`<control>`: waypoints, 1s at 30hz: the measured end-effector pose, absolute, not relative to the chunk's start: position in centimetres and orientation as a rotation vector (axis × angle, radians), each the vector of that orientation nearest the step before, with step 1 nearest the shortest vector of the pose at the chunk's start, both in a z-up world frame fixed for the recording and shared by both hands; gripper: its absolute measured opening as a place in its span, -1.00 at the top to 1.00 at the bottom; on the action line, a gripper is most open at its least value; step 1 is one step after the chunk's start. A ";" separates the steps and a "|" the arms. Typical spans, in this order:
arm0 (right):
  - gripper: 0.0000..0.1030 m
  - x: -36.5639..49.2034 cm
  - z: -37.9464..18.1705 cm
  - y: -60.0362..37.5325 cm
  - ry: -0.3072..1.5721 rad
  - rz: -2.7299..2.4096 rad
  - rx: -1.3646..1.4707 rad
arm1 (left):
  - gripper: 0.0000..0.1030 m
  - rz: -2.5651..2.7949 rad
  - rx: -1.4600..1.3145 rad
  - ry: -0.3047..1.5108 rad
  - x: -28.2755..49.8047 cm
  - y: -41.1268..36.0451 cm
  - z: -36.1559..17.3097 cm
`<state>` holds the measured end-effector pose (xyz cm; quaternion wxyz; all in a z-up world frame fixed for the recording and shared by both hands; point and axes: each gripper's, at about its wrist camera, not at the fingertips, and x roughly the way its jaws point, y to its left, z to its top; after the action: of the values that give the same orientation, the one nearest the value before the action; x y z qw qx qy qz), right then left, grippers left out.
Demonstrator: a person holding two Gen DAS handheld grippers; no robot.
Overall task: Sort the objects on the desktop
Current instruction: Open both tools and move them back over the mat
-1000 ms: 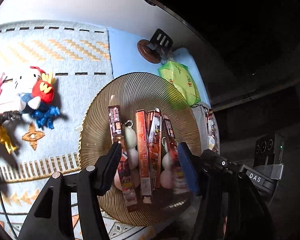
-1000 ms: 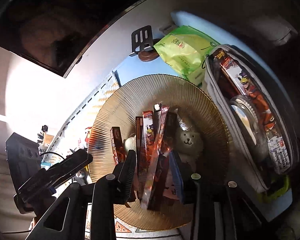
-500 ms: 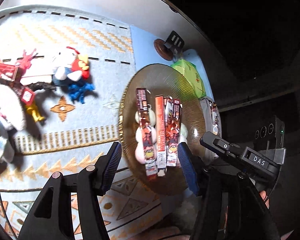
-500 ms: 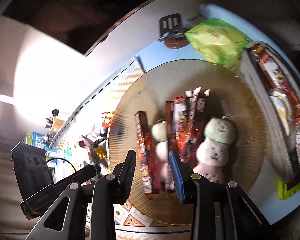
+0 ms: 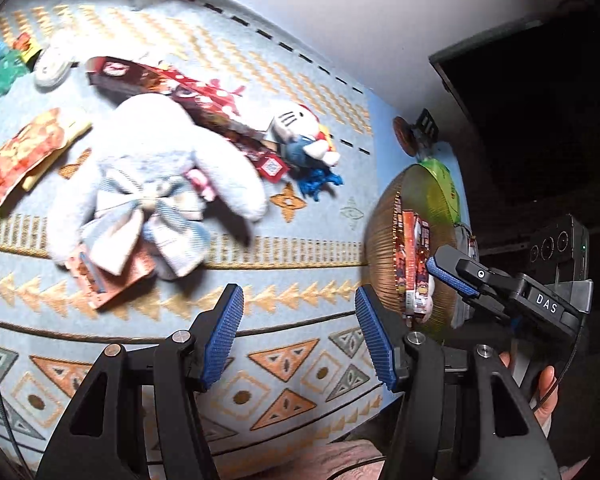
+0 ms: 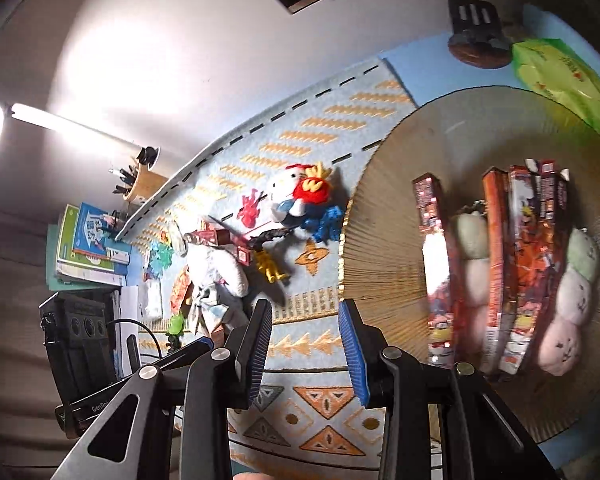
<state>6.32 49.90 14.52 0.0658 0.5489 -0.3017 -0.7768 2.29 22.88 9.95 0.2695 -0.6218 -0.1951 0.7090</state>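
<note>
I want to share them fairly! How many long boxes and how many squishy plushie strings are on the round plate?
Long boxes: 5, I think; four are packed tight
Plushie strings: 2
Total: 7 on the round plate

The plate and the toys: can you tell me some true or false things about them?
1. Both hand-held grippers are open and hold nothing: left, right. True.
2. The plate is bare. False: long boxes and small plush toys lie on it.
3. The big white bunny lies on the mat. True.
4. The green packet lies in the middle of the plate. False: it sits at the far rim.
5. The cat plush lies on the plate. False: it lies on the mat beside it.
</note>
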 end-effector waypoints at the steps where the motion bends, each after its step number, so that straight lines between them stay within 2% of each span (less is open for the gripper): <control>1: 0.35 5.9 14.3 49.0 -0.901 -2.328 1.661 | -0.09 1.920 -1.684 -0.540 2.1 21.8 9.7; 11: 0.35 2.0 12.8 39.5 -0.808 -2.227 1.679 | -0.09 2.072 -1.705 -0.657 -0.6 10.6 9.1; 19: 0.35 -0.3 12.3 33.2 -0.750 -2.196 1.689 | -0.09 2.287 -1.687 -0.724 -5.2 -2.0 9.4; 22: 0.35 -1.0 12.1 32.2 -0.749 -2.207 1.701 | -0.09 2.377 -1.680 -0.648 -7.5 -5.3 9.8; 30: 0.35 -3.5 11.8 31.0 -0.764 -2.254 1.760 | -0.09 2.420 -1.780 -0.205 -13.1 -9.7 6.4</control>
<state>-3.50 31.02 11.85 0.0906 0.5922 -0.2571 -0.7583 -13.09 -9.69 6.38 0.0652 -0.5900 -0.0681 0.8019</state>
